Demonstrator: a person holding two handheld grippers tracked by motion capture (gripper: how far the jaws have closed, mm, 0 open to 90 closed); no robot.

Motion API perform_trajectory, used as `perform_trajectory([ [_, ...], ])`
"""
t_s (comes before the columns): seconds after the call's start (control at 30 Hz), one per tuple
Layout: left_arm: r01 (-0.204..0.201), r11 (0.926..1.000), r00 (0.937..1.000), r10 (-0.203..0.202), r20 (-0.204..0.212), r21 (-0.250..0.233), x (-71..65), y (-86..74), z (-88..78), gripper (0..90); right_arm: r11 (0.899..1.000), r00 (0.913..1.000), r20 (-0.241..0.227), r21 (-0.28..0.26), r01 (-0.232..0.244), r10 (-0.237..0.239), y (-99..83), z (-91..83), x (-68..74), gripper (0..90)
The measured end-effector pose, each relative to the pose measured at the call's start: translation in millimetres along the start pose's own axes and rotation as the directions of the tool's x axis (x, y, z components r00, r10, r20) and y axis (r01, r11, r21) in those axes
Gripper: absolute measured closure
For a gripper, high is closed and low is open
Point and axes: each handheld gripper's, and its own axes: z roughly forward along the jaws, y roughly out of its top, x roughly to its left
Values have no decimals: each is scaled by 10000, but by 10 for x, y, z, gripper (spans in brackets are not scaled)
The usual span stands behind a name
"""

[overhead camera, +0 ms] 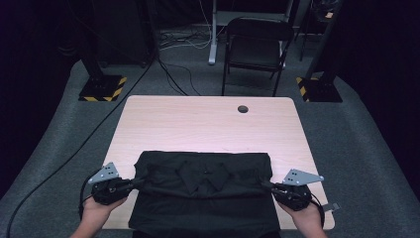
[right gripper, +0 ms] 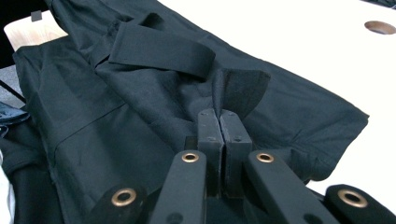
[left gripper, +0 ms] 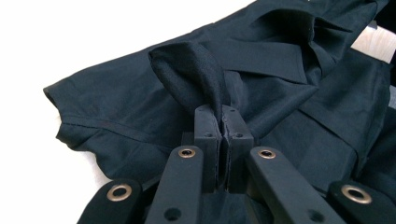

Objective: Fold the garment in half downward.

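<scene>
both grippers, left point(left gripper: 223, 122) and right point(right gripper: 221, 122), jaws pinching black shirt point(overhead camera: 204, 183) folds.

Shirt point(overhead camera: 205, 191) lies flat on the near half of the table point(overhead camera: 208, 124), its near edge hanging over the table's front edge; far half of the table bare but for a cable hole point(overhead camera: 242, 109) toward the far right. Collar sits at the shirt's middle.

Left gripper point(overhead camera: 136, 184) at the shirt's left side, right gripper point(overhead camera: 267, 186) at its right side — each pinching a fold of cloth at that edge, jaws pointing inward toward one another. Hands behind them at the near corners.

Beyond the table: folding chair point(overhead camera: 255, 49) on the floor, right of centre — two striped stand bases point(overhead camera: 103, 88) flanking, left and right.
</scene>
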Motion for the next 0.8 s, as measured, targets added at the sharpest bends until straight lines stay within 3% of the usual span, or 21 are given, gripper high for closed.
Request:
perform_trajectory([
  [0.37,71,9997,9999,-74,92,239,-17,-101,35,860,9994,9999,-82,324,-84,87,-100,37,7,886],
  [0.8,-182,9943,9998,167,146,1050,-26,-172,79,829,9963,9988,-342,793,-317,345,-232,115,17,875],
])
